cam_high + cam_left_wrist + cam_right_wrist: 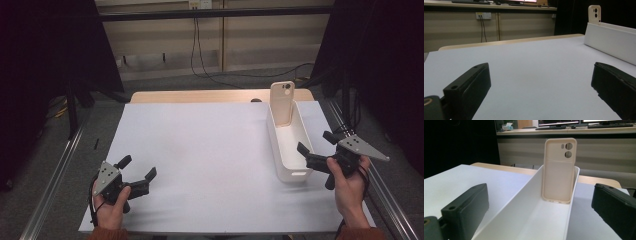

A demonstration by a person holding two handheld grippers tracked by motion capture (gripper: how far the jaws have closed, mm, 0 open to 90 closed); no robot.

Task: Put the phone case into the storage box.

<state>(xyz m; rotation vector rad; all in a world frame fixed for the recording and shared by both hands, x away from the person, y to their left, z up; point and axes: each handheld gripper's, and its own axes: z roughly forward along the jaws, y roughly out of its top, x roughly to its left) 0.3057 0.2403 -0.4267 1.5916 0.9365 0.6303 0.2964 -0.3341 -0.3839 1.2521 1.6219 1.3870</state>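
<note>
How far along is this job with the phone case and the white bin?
Looks done: nothing clearly; the beige phone case stands upright against the far end of the white bin. In hand: the right gripper, open, is aimed along the bin toward it. Left: grasping the case. The left gripper waits open over the table.

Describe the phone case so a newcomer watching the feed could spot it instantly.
Start at the white sheet covering the table, then find the long white bin on its right side, beside the right gripper. The phone case stands upright inside the bin's far end, leaning on the end wall. It is cream-coloured, with round camera cutouts near its top, and rises above the rim.
</note>
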